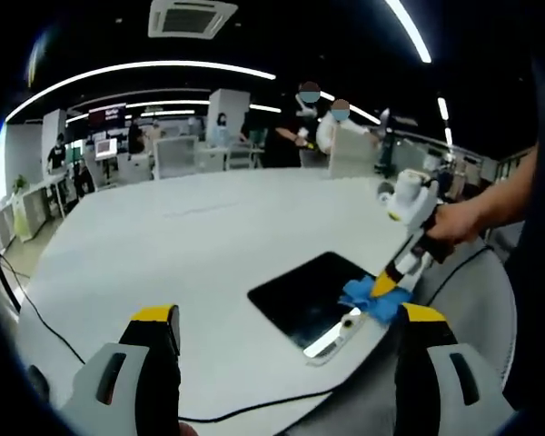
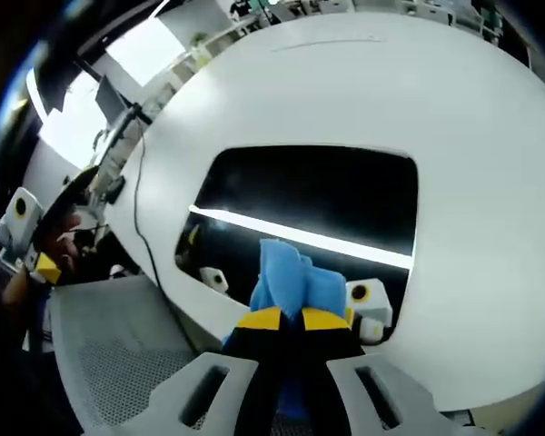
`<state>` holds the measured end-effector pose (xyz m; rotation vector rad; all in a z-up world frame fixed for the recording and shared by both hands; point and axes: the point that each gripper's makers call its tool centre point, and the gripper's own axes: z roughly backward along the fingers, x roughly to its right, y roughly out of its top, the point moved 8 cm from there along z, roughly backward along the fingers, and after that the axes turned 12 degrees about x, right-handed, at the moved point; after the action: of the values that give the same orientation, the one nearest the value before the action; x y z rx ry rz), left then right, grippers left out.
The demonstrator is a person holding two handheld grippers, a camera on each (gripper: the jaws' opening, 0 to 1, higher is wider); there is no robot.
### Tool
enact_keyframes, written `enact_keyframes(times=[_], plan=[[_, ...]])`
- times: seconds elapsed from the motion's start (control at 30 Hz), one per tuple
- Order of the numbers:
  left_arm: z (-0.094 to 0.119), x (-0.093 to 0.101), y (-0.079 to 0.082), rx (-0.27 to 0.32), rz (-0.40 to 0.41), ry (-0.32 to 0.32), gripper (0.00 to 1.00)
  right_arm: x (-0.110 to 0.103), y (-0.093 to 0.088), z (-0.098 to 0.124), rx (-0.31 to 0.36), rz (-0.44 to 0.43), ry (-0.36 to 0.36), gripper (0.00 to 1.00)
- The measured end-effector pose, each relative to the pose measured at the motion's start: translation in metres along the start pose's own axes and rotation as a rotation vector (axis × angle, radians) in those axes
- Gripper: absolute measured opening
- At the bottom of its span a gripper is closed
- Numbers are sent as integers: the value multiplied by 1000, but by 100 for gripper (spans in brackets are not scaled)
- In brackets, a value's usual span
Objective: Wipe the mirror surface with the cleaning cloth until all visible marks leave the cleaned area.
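We pinch the soft, crumpled blue cloth (image 2: 289,277) in our right gripper (image 2: 291,318), pressing it on the glossy dark rounded-rectangle mirror (image 2: 327,195) lying flat on the smooth white table (image 2: 472,136). Our left gripper (image 1: 286,318) hangs spread, holding nothing.

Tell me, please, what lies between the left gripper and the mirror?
In the left gripper view, bare white table separates the open left gripper from the mirror.
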<state>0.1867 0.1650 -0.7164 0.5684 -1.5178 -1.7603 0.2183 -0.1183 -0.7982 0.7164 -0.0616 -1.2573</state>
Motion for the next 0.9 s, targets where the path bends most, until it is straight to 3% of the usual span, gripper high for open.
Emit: enact_keyframes(times=[0.27, 0.57, 0.73, 0.9], plan=[[-5, 2, -20, -72, 14, 37, 100, 10, 0, 4, 1, -22, -3, 1], [-17, 12, -36, -127, -4, 16, 100, 16, 0, 6, -6, -30, 0, 1], [-15, 7, -40, -137, 14, 45, 100, 22, -1, 9, -5, -45, 1, 1], [-17, 12, -41, -151, 7, 12, 100, 33, -2, 15, -2, -68, -6, 1]])
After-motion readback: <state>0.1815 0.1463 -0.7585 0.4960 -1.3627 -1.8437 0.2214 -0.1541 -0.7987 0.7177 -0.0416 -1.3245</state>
